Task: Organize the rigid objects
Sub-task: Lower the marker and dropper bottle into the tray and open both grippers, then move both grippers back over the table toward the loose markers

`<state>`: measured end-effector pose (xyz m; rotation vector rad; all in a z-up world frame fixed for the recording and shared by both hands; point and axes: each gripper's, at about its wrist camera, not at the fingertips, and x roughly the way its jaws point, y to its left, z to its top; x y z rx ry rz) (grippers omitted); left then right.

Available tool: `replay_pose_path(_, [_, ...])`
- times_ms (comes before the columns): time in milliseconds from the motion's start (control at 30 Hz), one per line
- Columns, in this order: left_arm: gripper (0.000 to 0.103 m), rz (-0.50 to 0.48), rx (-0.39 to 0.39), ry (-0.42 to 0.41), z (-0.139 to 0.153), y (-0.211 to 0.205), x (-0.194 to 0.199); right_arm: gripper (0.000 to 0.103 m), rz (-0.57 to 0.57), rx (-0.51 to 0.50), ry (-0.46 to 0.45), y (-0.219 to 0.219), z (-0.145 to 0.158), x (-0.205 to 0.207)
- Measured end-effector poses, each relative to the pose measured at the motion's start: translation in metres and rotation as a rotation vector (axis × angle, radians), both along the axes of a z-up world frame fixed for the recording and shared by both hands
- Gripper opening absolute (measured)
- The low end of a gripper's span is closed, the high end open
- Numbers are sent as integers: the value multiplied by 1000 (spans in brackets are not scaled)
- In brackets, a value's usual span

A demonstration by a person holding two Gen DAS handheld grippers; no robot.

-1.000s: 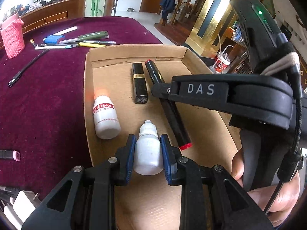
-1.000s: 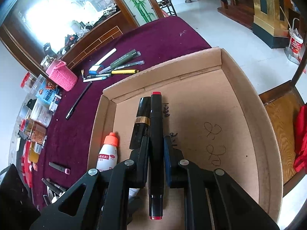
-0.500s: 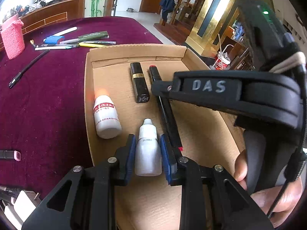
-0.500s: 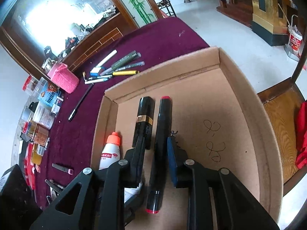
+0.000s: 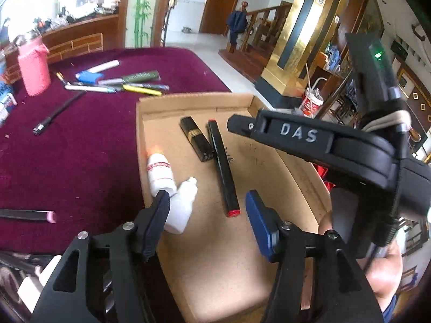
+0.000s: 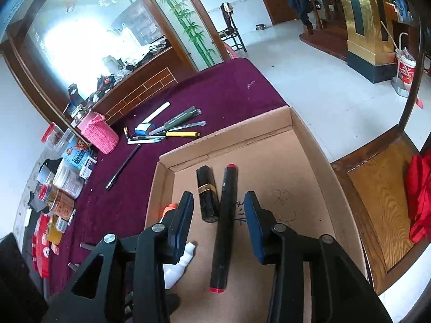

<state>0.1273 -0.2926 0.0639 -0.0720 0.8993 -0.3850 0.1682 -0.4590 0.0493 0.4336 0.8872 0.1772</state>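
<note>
A shallow cardboard box (image 5: 301,172) (image 6: 317,145) lies on the maroon table. In it lie a black marker with red ends (image 5: 223,169) (image 6: 225,223), a black lipstick tube (image 5: 196,142) (image 6: 207,193), a white bottle with an orange cap (image 5: 160,172) (image 6: 168,210) and a small white dropper bottle (image 5: 181,207) (image 6: 176,266). My left gripper (image 5: 207,215) is open above the box floor, its left finger beside the dropper bottle. My right gripper (image 6: 219,223) is open, raised over the marker and lipstick; its body shows in the left wrist view (image 5: 323,145).
Pens and markers (image 6: 172,129) (image 5: 121,83) lie on the cloth beyond the box. A pink knitted holder (image 6: 98,133) (image 5: 33,64) and several jars and packets (image 6: 62,188) stand at the left. A black pen (image 5: 58,111) lies alone. A wooden chair (image 6: 382,210) stands at right.
Both grippers opened wide and drew back. The left let go of the dropper bottle, now tilted against the white bottle. The right released the marker, which lies in the box.
</note>
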Motion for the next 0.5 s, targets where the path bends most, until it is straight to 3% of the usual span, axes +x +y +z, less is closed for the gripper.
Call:
replay_pose_path(267, [57, 24, 30, -78, 28, 35, -38, 35, 48, -48, -80, 19, 15, -11])
replay_pose_path(500, [57, 97, 23, -171, 38, 113, -102, 37, 137, -118, -213, 50, 34, -32])
